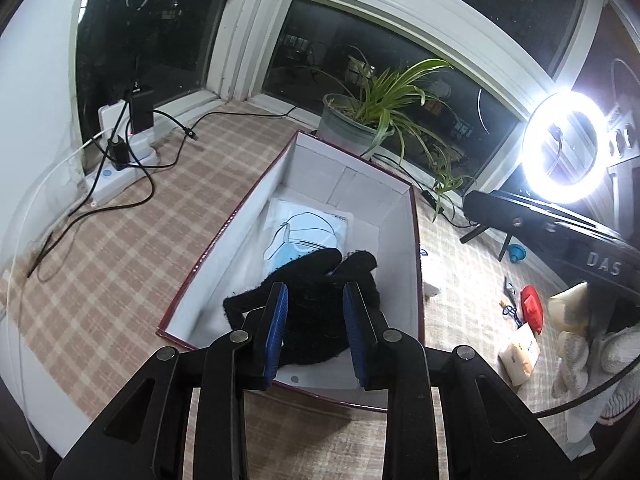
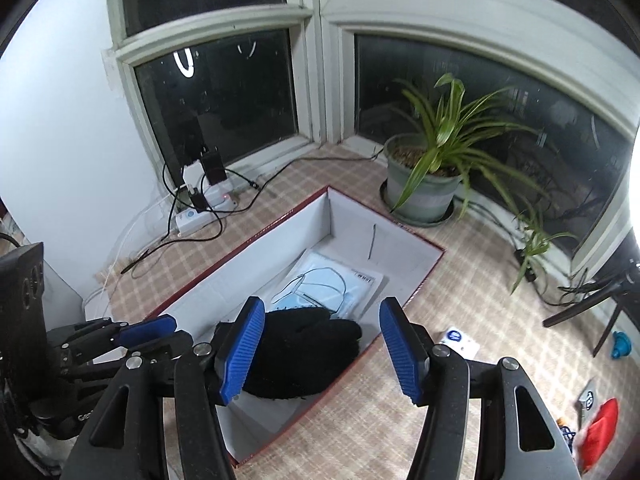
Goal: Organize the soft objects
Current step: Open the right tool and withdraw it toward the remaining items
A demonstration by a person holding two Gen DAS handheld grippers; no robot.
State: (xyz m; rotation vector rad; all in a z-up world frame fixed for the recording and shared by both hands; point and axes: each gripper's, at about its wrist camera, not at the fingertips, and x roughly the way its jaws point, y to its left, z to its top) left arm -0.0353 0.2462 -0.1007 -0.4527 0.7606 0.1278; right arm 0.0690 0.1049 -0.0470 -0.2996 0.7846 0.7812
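Observation:
A black knitted glove (image 1: 316,304) lies inside the open white box (image 1: 396,248) with a dark red rim, on a packet of blue face masks (image 1: 308,232). My left gripper (image 1: 316,332) is open just above the glove, its blue pads apart and holding nothing. In the right wrist view the same glove (image 2: 304,352) and mask packet (image 2: 336,284) lie in the box (image 2: 248,268). My right gripper (image 2: 322,352) is open and empty above the box's near right rim. The left gripper (image 2: 148,330) shows at the left there.
A potted plant (image 1: 360,120) stands behind the box. A power strip with cables (image 1: 120,160) sits at the back left. A ring light (image 1: 564,148) and black case (image 1: 560,232) are at the right, with a red pouch (image 1: 532,308), a tissue pack (image 1: 518,356) and white cloths (image 1: 600,364).

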